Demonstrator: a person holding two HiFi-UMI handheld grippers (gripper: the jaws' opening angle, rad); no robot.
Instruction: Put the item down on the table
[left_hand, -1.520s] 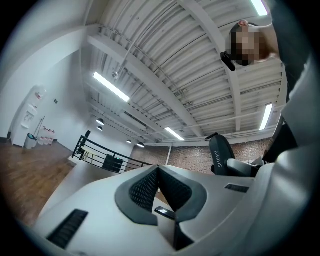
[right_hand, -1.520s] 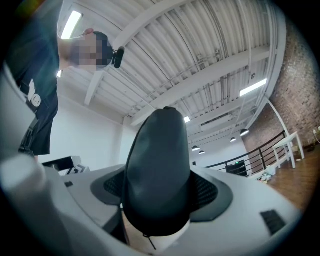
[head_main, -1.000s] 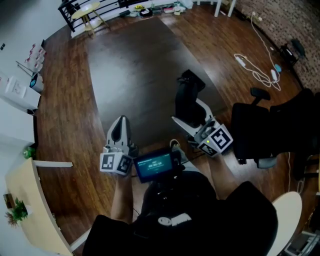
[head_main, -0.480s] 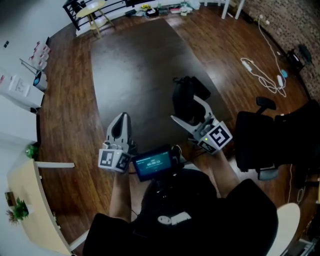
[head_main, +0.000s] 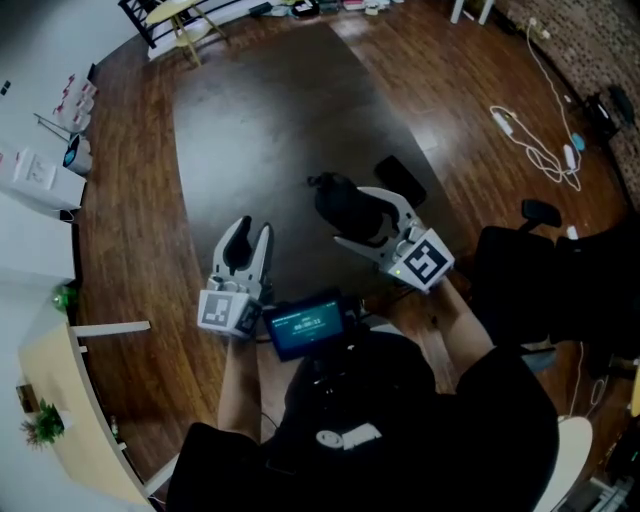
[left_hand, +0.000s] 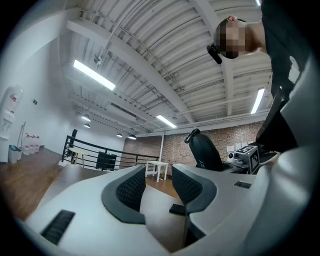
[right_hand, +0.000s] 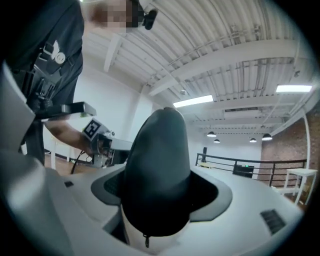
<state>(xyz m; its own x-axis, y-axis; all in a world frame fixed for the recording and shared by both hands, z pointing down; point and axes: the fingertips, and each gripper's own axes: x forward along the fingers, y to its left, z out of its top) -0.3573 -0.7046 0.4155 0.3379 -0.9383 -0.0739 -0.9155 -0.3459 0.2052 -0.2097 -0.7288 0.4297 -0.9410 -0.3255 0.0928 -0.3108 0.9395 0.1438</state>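
Pouch, black, zippered (head_main: 338, 198): clamped in the right gripper (head_main: 352, 218), held above the near half of the dark flat surface (head_main: 250, 110). Not set down. I cannot tell whether that surface is the tabletop or a mat.

Change versus a second ago: pouch and right gripper now sit further in over the dark surface, away from its right edge, and the pouch lies more sideways than upright. The left gripper (head_main: 248, 235) had its jaws together; they are now opening, with nothing between them.

Judgement: carry phase, item brought over a landing spot; lowering and release are not yet done. The left gripper plays no part so far.

Materials:
- Pouch: matte, soft-looking fabric, domed end. A small zip pull hangs at its lower end in the right gripper view; a loop shows at the top in the left gripper view.
- Gripper shells: smooth pale grey plastic.
- Left pads (left_hand: 131, 189): black, ribbed, rubbery.
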